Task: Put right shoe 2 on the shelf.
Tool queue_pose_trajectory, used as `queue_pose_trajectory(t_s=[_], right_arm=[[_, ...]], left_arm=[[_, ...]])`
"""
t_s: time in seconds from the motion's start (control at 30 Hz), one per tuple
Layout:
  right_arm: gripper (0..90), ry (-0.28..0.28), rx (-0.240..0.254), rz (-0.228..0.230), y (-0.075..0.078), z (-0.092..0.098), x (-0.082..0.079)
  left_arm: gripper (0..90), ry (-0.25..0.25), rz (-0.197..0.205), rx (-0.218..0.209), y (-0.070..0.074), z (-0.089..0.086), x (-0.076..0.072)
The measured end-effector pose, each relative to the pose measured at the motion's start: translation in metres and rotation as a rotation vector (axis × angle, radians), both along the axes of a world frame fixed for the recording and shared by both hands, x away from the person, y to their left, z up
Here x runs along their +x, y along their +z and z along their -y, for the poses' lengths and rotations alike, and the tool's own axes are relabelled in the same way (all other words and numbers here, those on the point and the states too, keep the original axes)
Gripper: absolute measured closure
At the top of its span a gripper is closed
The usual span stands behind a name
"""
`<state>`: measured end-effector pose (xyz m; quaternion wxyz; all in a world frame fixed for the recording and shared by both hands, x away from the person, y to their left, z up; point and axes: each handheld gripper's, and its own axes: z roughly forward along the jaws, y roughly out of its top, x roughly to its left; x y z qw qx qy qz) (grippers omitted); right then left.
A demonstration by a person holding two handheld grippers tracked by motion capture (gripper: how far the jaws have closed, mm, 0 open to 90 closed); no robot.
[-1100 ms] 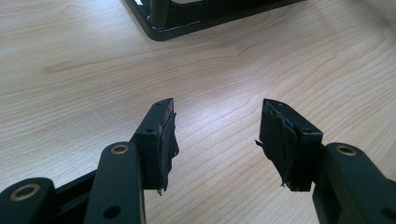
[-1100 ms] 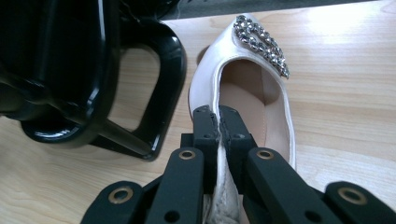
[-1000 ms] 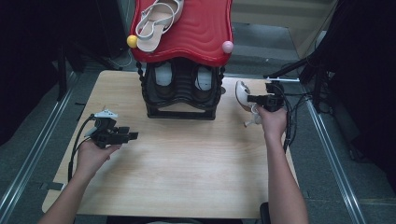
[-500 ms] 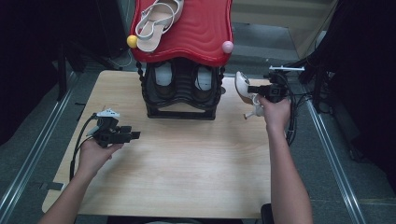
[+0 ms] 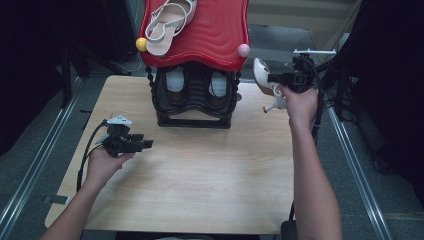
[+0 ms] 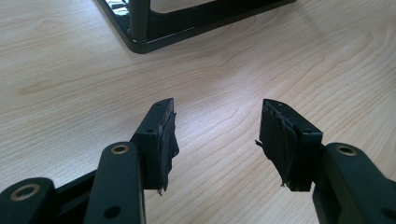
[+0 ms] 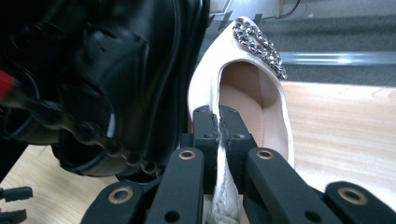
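A: What's my right claw [image 5: 272, 77] holding?

B: The white heeled shoe [image 5: 261, 76], pinched by its rim at upper right, beside the shoe rack [image 5: 194, 95], probably so it can go on a shelf.

A: And my left claw [image 5: 145, 144]?

B: Wide open, empty, low over the table [image 5: 210, 175] at left.

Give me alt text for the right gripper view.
The right tongs are clamped on the side wall of a cream high-heeled pump with a rhinestone toe ornament, held beside a black shoe rack above the wooden table.
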<state>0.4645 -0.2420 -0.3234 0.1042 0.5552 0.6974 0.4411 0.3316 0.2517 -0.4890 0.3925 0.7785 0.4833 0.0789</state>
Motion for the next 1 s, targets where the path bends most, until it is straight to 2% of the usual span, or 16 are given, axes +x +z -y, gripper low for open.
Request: queue_pose_trajectory(t_s=[0.3, 0.67, 1.0], right_arm=[[88.3, 0.002, 0.011, 0.039, 0.041, -0.007, -0.002], [88.3, -0.005, -0.019, 0.085, 0.092, -0.016, -0.003], [88.2, 0.007, -0.007, 0.16, 0.146, -0.035, -0.004]], left_arm=[[46.0, -0.01, 0.003, -0.001, 0.0, 0.004, 0.003], [46.1, -0.027, -0.007, 0.0, 0.0, 0.005, 0.004], [46.1, -0.033, -0.002, 0.008, 0.0, 0.007, 0.003]])
